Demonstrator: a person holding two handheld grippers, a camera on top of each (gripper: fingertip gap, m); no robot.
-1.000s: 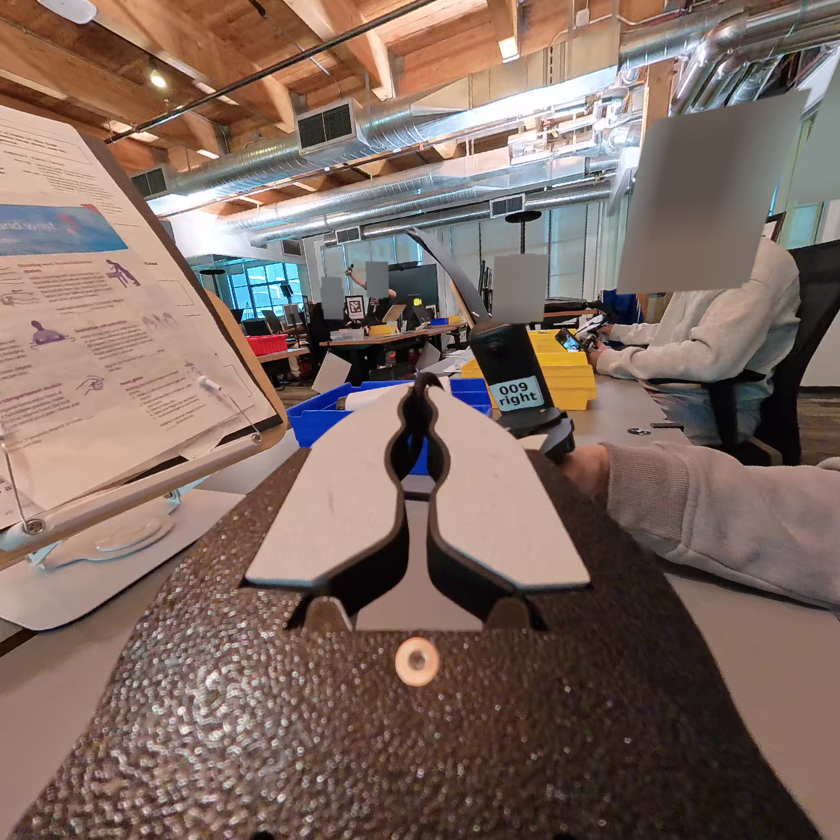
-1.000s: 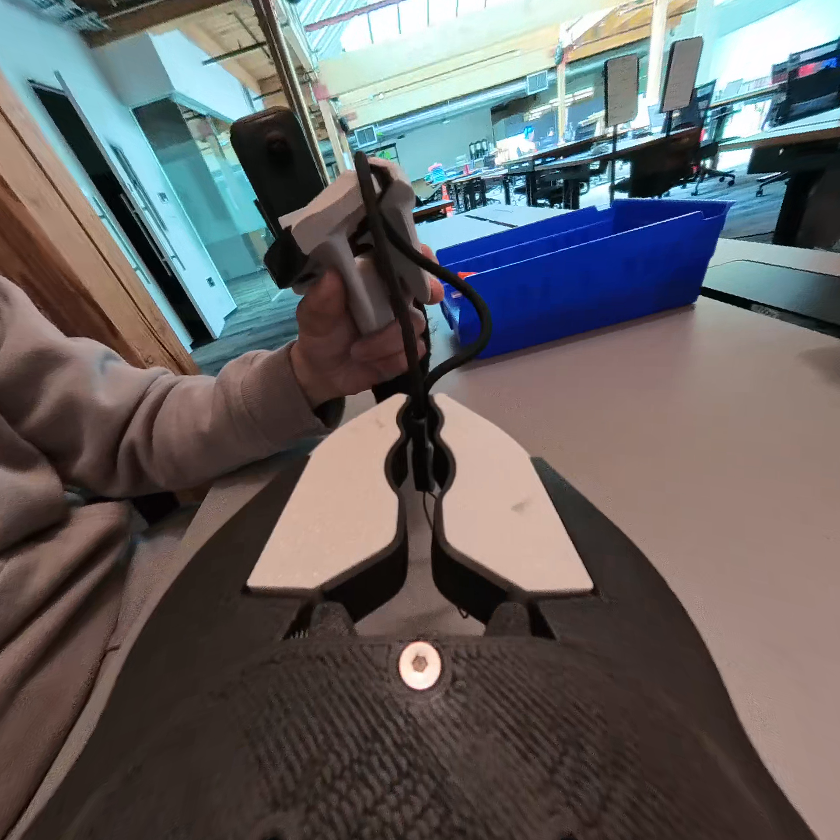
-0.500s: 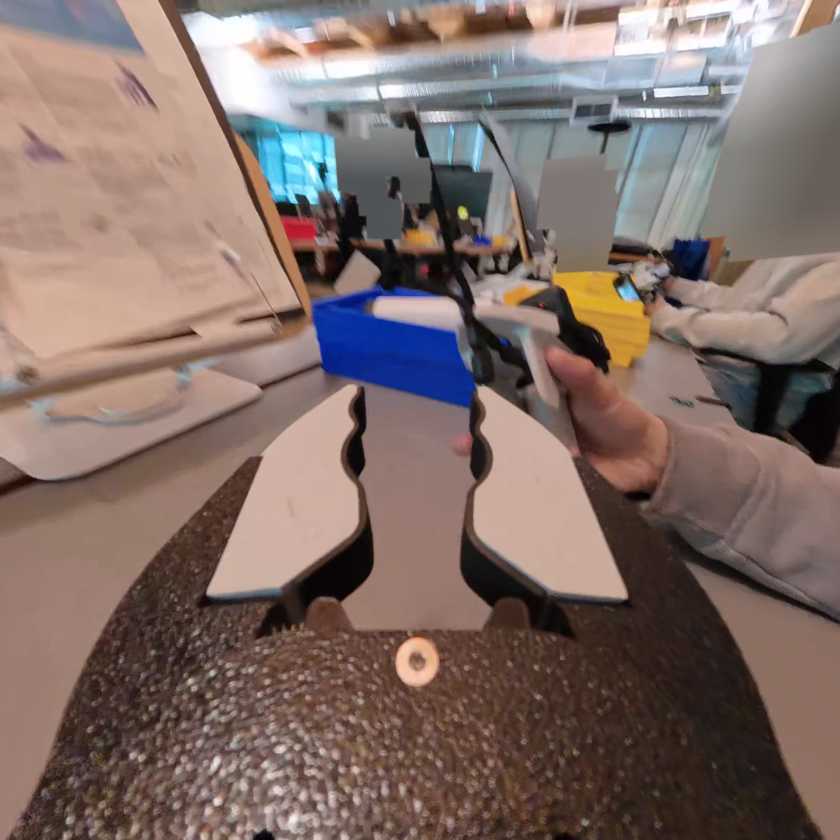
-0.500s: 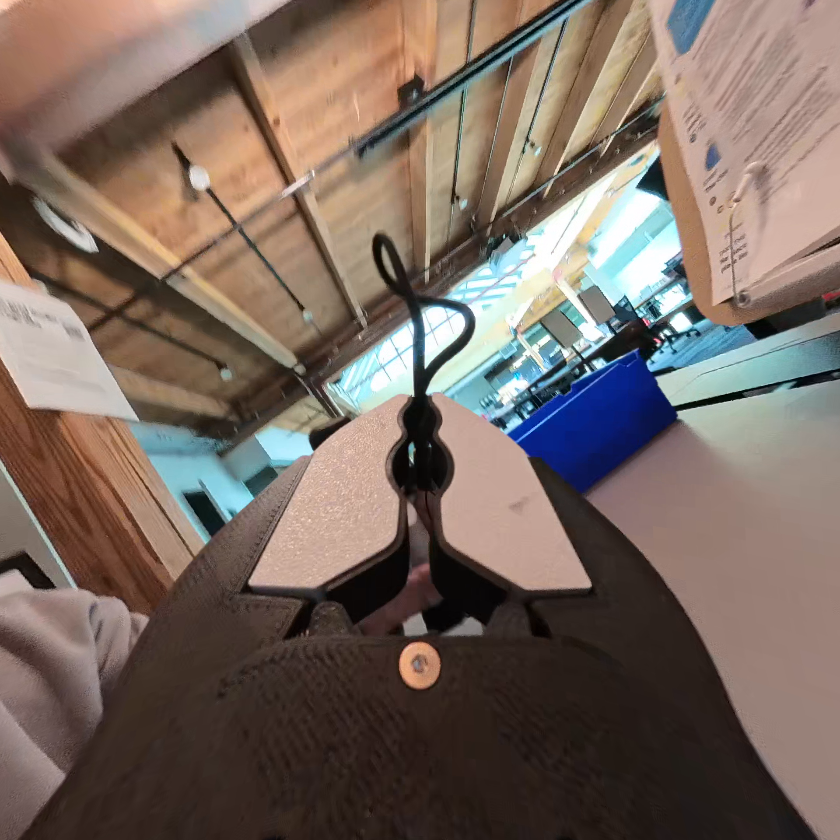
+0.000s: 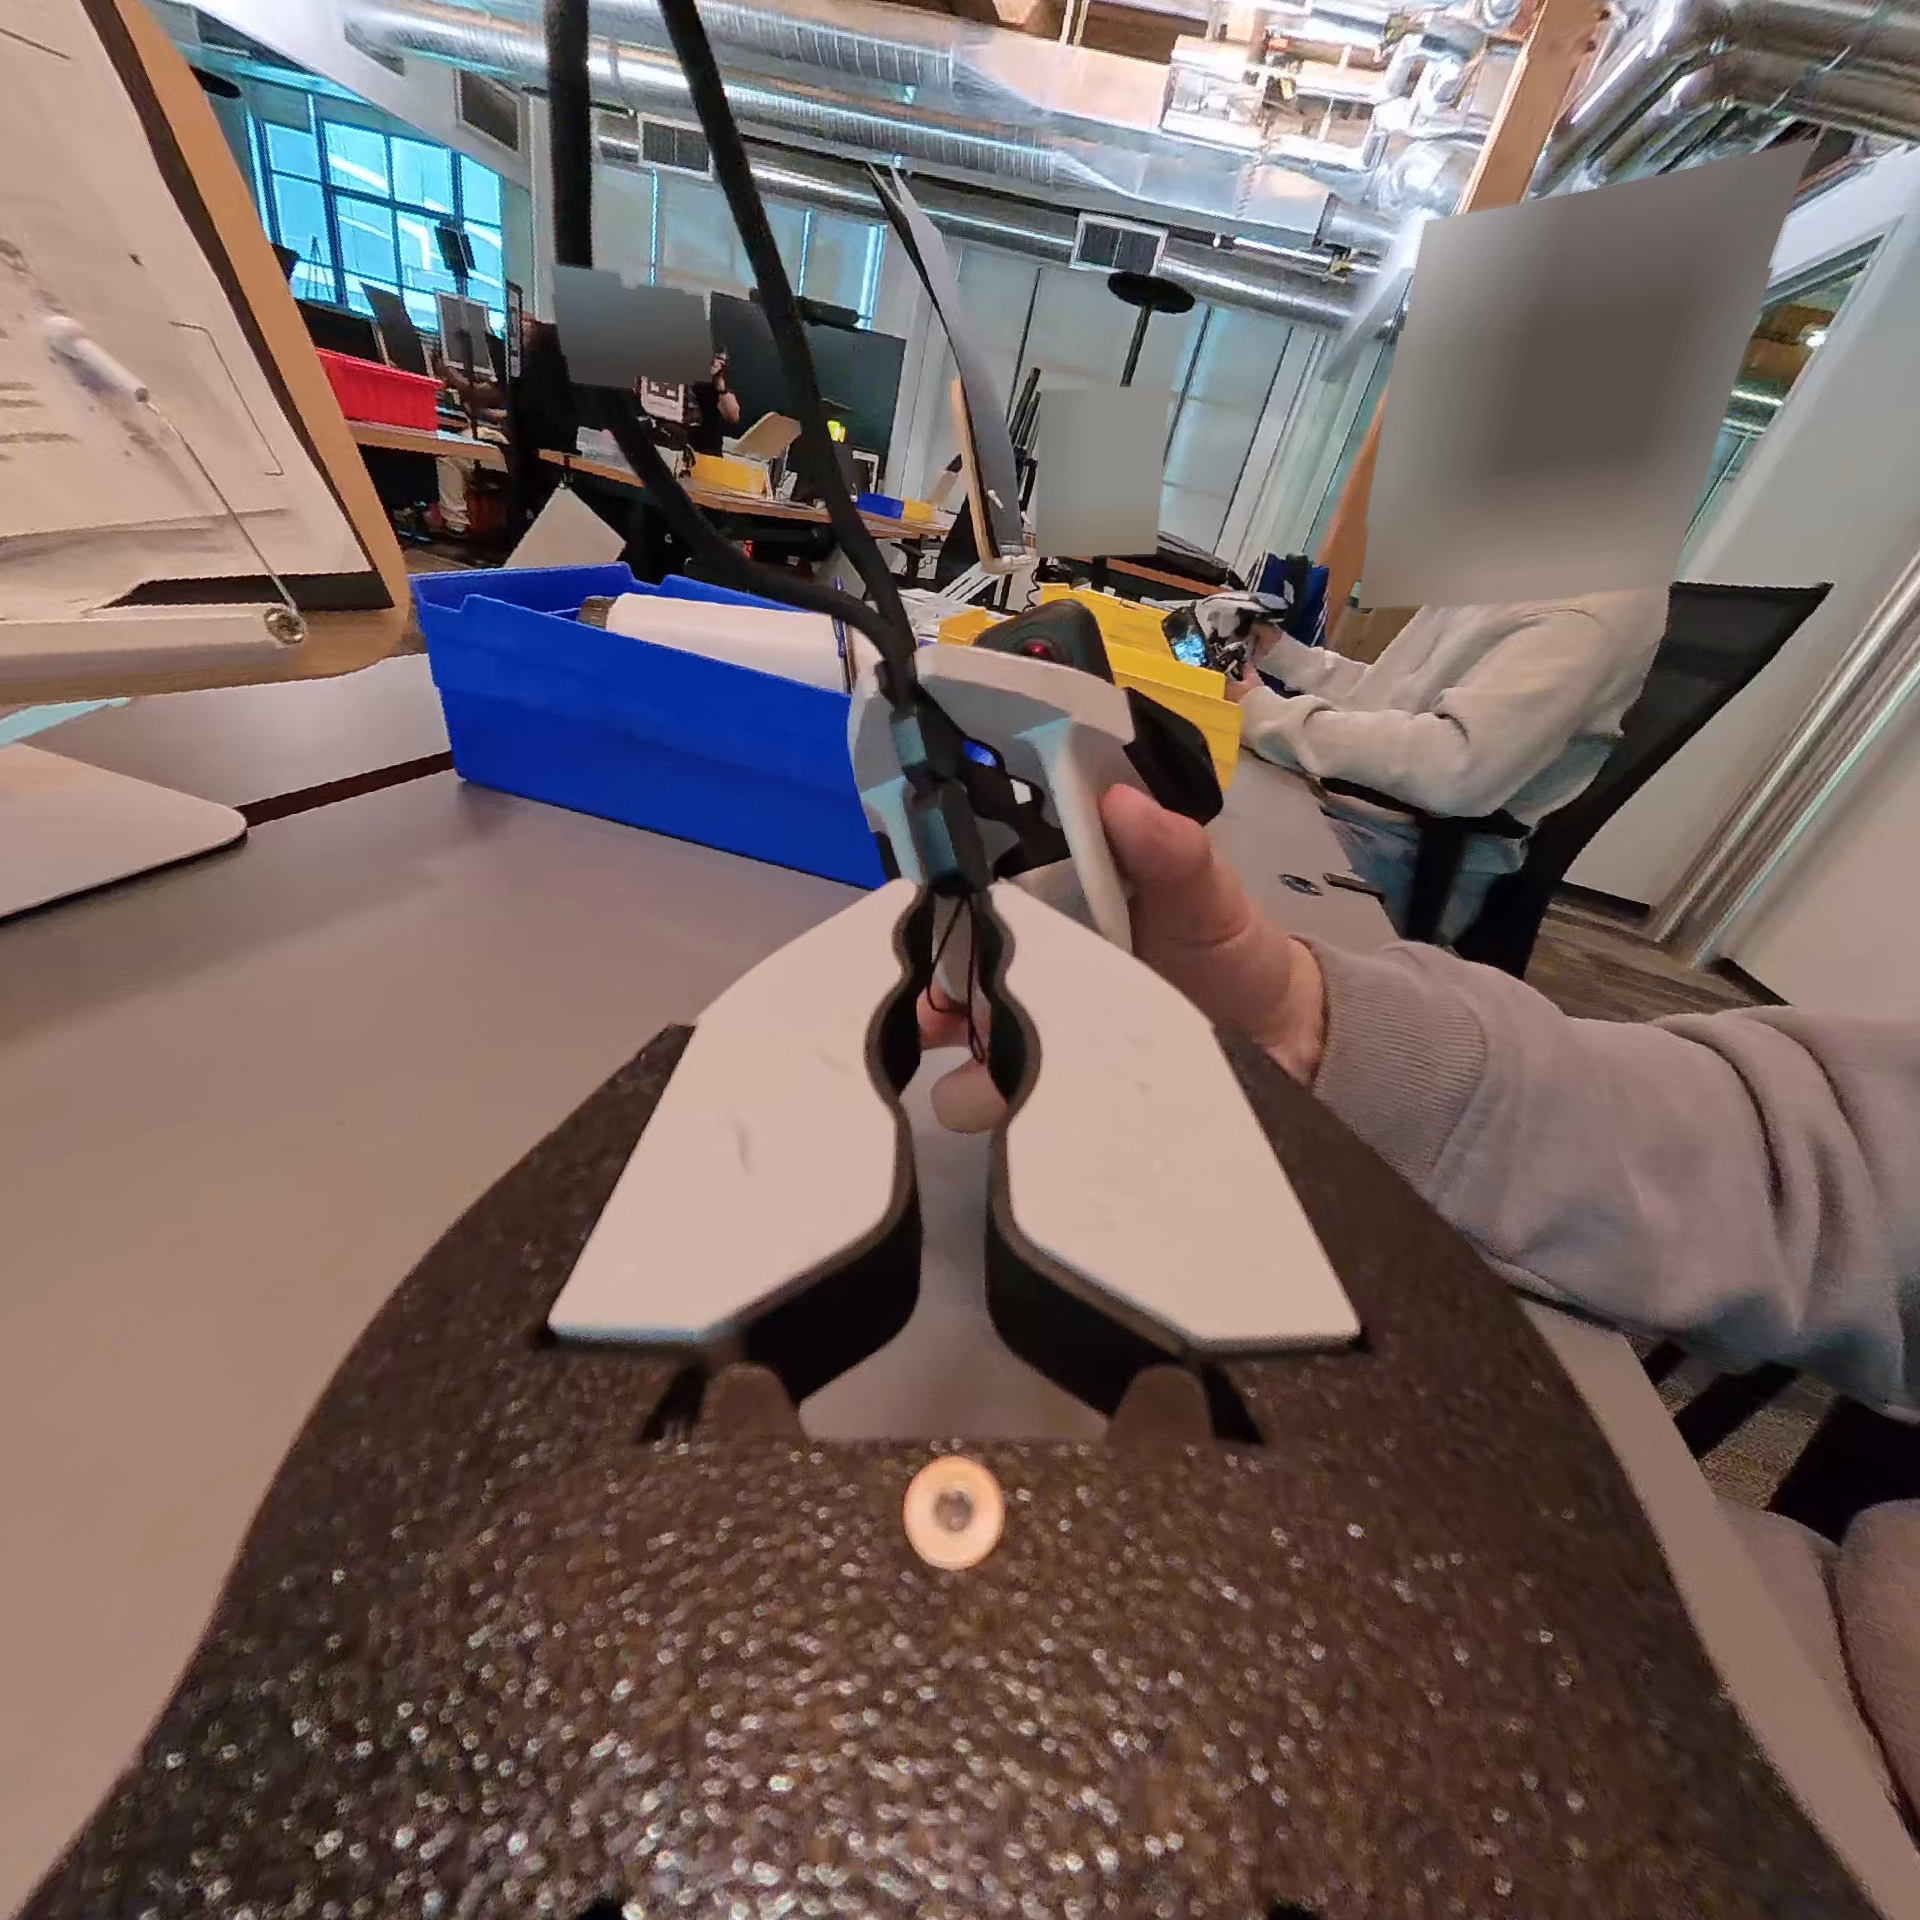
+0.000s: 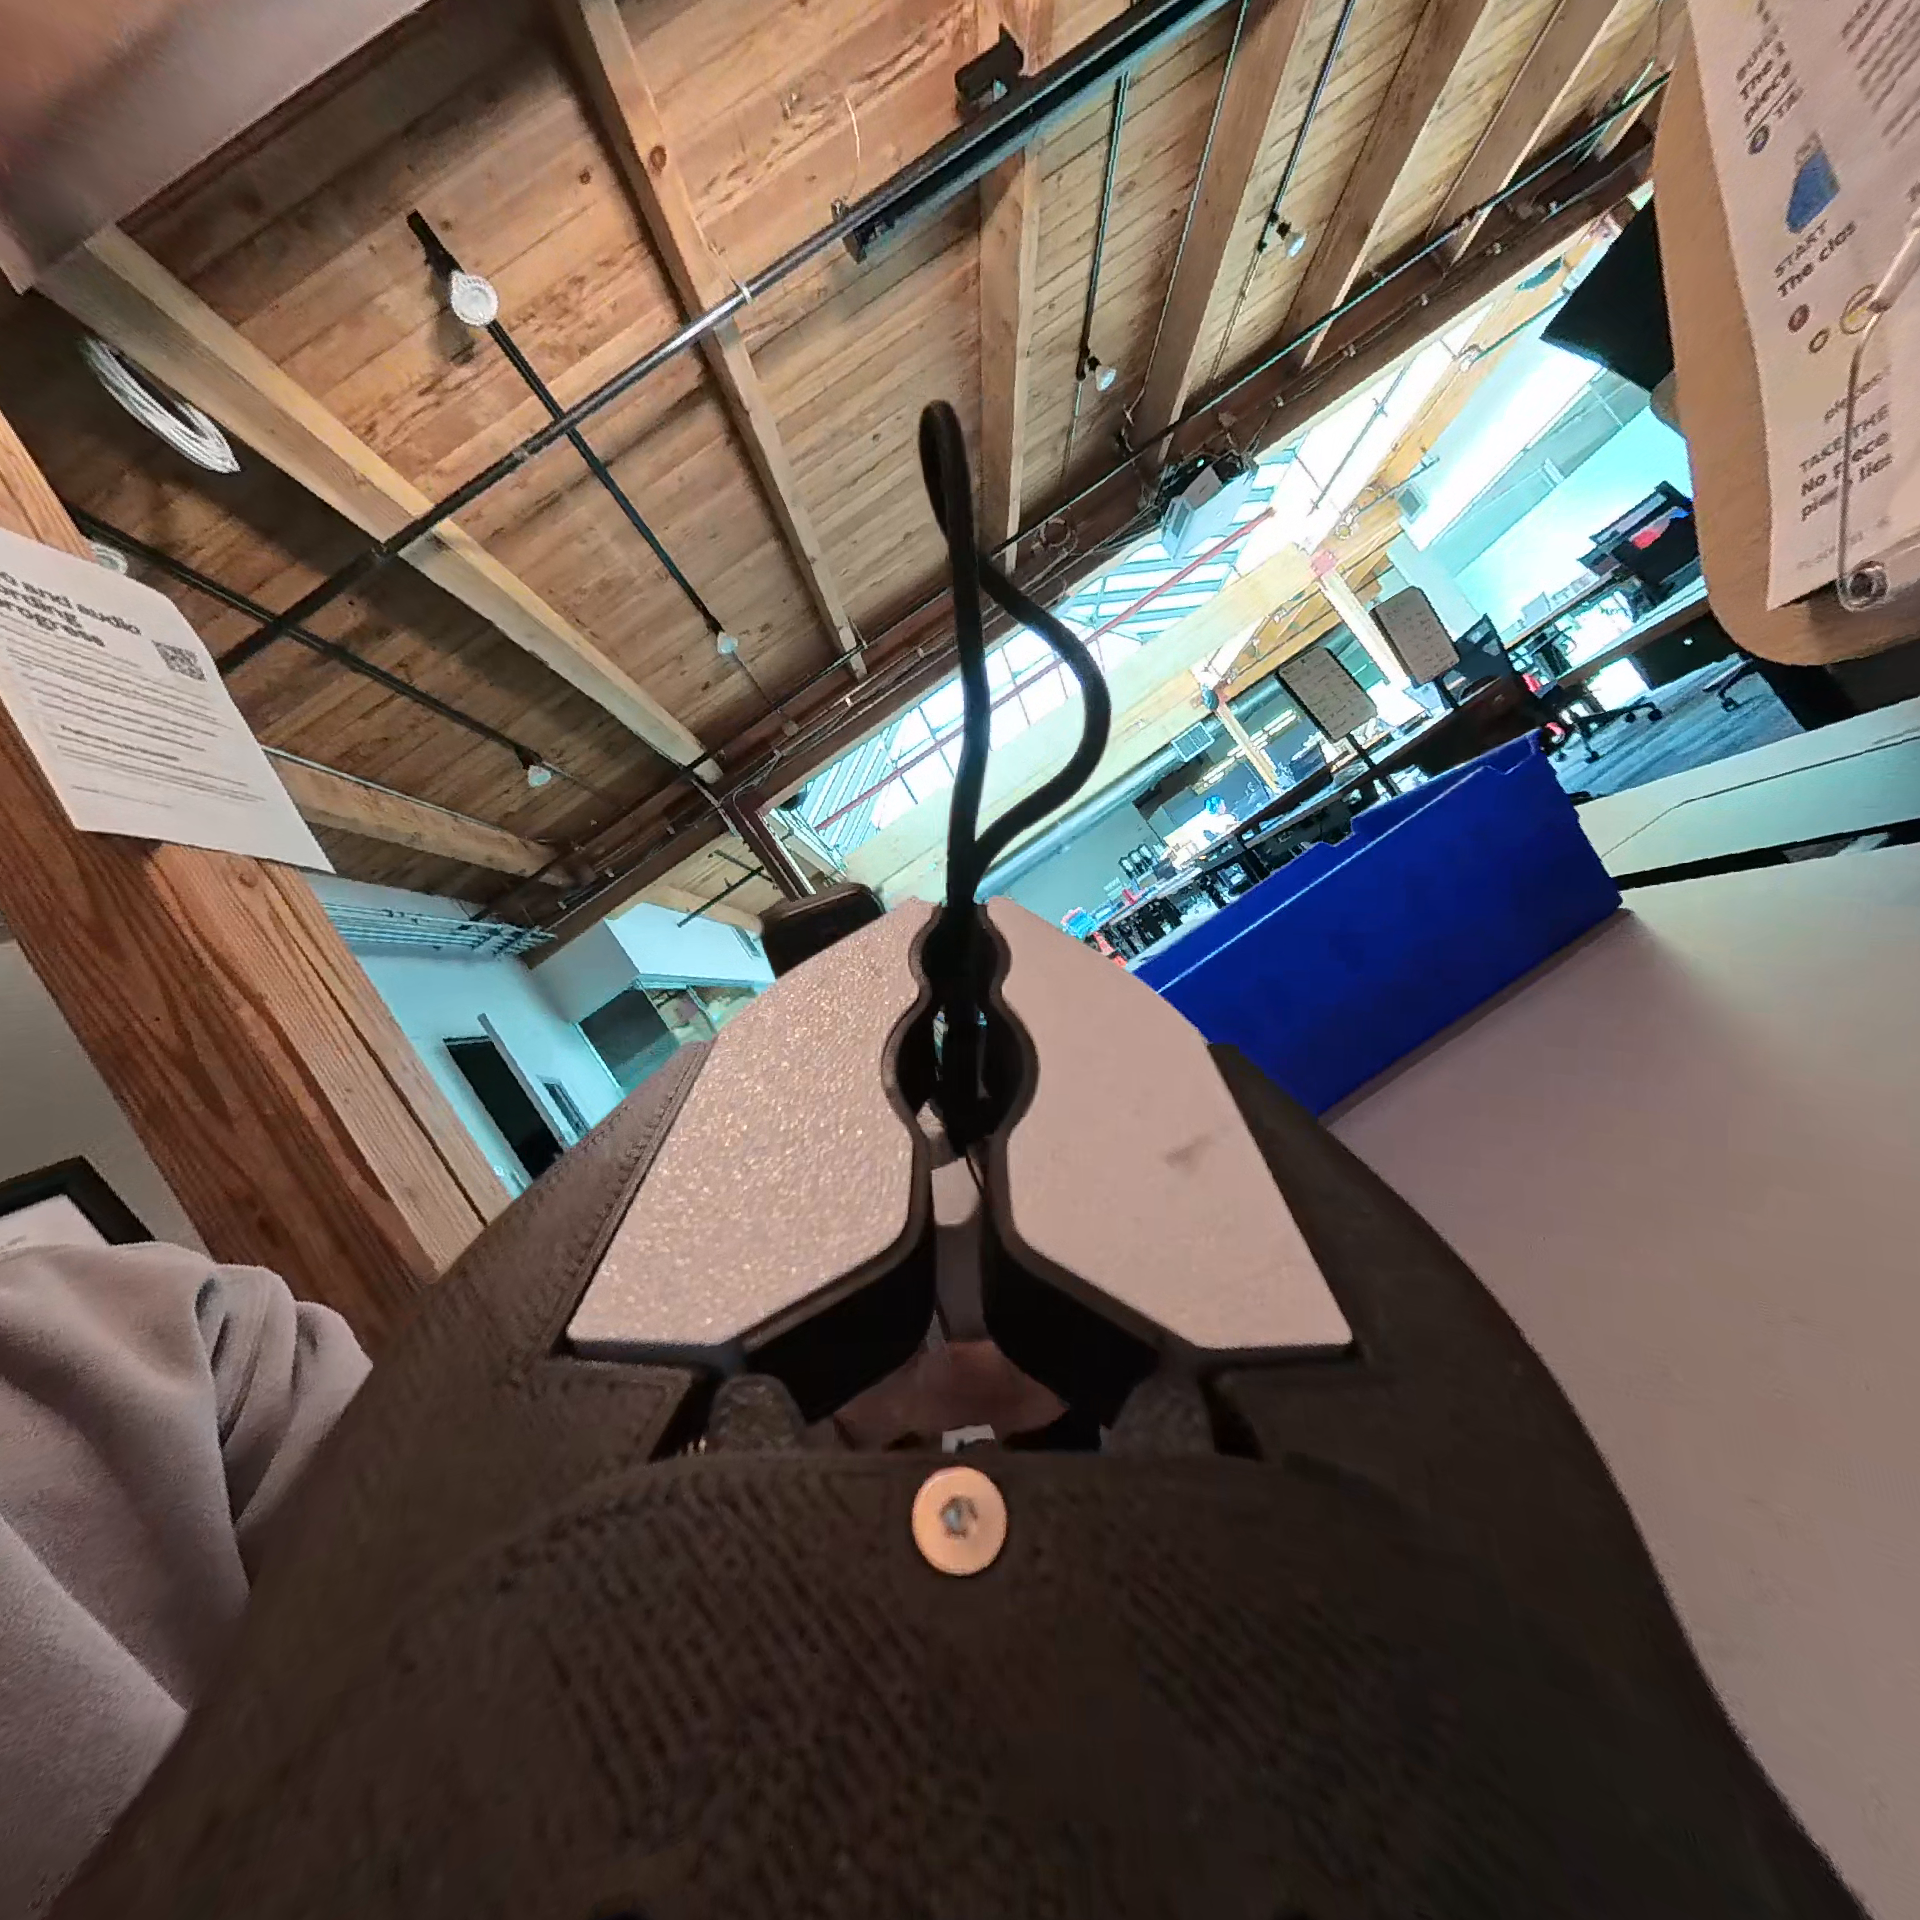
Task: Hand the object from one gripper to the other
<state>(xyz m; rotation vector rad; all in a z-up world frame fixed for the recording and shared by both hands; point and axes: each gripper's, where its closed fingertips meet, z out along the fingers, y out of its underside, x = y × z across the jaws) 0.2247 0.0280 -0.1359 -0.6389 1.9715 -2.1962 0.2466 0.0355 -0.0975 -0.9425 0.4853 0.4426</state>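
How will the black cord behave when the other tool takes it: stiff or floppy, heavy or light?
Probably semi-stiff: the black cord stands upward from the right tool in a curved loop without drooping. Likely light, since a narrow pinch holds it. It is thin and smooth-looking, so it may slip or swing.

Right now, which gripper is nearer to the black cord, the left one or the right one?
Right. The right gripper is shut on the black cord, which loops up from between its fingertips. The left gripper is slightly open just below the cord's lower end, apparently not yet gripping it.
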